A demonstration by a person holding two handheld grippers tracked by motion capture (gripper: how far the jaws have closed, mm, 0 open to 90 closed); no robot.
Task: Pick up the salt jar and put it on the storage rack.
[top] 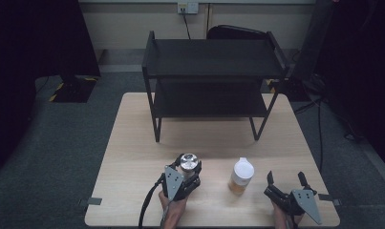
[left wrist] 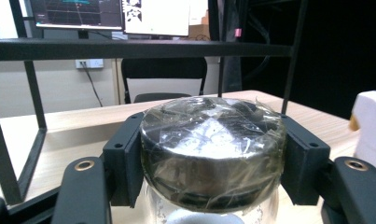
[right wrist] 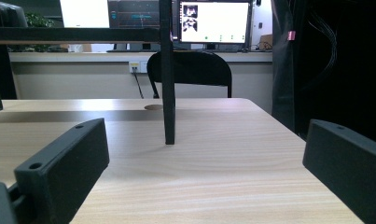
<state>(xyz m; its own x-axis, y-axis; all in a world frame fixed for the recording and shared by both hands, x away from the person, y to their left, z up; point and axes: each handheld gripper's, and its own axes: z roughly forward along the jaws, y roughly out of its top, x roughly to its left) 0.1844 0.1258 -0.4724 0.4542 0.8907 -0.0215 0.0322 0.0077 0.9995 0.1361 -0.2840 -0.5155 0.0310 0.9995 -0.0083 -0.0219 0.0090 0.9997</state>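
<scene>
Between the left gripper's [top: 187, 168] closed jaws: a clear jar [left wrist: 213, 154], dark film-wrapped lid; right gripper [top: 286, 178] open, empty.

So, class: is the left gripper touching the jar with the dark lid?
Touching. In the left gripper view, the left gripper has both jaws pressed against the sides of the jar's dark lid.

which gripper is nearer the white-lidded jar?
Right, narrowly. The right gripper stands open just right of the white-lidded jar; the left gripper, shut on the dark-lidded jar, sits farther left.
</scene>
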